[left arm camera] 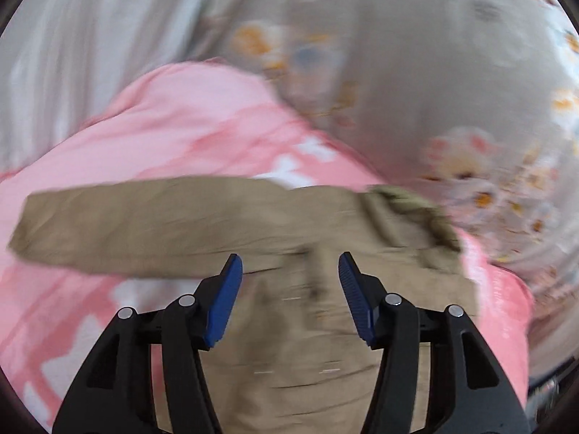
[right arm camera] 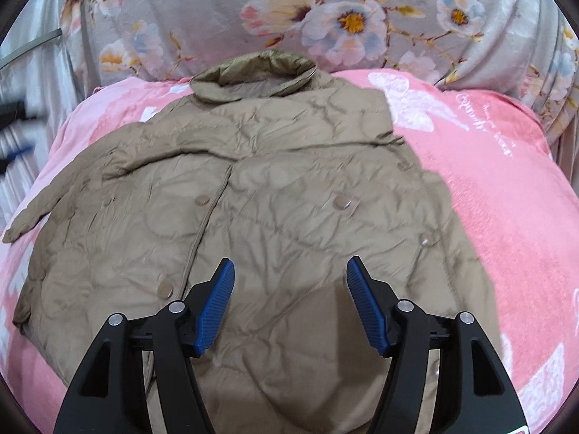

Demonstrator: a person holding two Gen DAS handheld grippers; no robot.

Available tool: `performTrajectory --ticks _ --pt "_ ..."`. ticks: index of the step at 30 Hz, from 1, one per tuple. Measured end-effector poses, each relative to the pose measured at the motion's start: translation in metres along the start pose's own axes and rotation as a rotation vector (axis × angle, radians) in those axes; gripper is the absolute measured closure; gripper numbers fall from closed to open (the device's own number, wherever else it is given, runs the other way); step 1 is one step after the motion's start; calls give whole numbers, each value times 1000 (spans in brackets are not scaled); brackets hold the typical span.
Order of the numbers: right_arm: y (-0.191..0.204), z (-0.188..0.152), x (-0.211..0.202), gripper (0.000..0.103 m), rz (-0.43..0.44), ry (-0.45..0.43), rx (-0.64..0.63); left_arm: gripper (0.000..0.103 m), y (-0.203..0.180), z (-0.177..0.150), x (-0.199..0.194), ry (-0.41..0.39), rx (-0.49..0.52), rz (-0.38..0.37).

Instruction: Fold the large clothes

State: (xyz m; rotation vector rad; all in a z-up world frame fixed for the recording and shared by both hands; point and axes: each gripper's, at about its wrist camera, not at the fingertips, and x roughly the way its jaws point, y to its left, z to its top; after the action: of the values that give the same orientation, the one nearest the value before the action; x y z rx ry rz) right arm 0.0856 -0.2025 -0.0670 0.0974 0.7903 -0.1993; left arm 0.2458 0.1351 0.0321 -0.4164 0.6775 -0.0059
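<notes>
Jacket laid flat on the pink blanket, collar at the far end, both grippers empty above it.

We see the right side already turned in to a straight edge, while at the left a sleeve trails out over the blanket. The right gripper hangs over the near hem, jaws spread, nothing between them; the left gripper, in a blurred view, is likewise spread over the cloth and pinches nothing. We judge the risk to lie in the quilted fabric: a pinch taking only the top layer would drag the front panel askew, and the slack sleeve may bunch under the next fold.
</notes>
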Motion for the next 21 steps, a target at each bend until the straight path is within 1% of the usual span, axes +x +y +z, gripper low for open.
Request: performTrajectory --ticks 1,2,3,7,9,10,12,13,15,17,18,19,21 --pt "3 -1 1 40 4 5 -2 49 40 -3 5 20 -65 69" --pt "6 -3 2 40 8 8 -7 49 66 -4 6 30 -108 102" --pt "10 -4 2 40 9 9 -14 49 103 -5 8 40 -177 154" --pt "21 -5 3 40 13 13 -29 50 198 -13 -2 33 -332 301" --pt "26 -4 3 40 13 16 -39 50 225 -13 -6 34 -390 322" --pt "28 -4 3 40 10 17 -42 50 243 -13 -7 24 -438 310" --pt "32 -3 4 40 8 20 -49 50 258 -12 -5 26 -482 295" --pt "34 -2 3 40 7 19 -53 50 266 -11 -1 30 -506 271" --pt "36 -2 2 40 5 16 -56 52 271 -9 5 36 -521 261" --pt "37 -1 1 40 4 16 -57 66 268 -3 4 15 -514 253" --pt "37 -1 1 40 4 16 -56 87 267 1 5 17 -505 246" --pt "37 -1 1 40 6 16 -54 97 263 4 4 19 -497 248" --pt "37 -1 1 40 6 15 -52 98 249 18 0 -12 -467 243"
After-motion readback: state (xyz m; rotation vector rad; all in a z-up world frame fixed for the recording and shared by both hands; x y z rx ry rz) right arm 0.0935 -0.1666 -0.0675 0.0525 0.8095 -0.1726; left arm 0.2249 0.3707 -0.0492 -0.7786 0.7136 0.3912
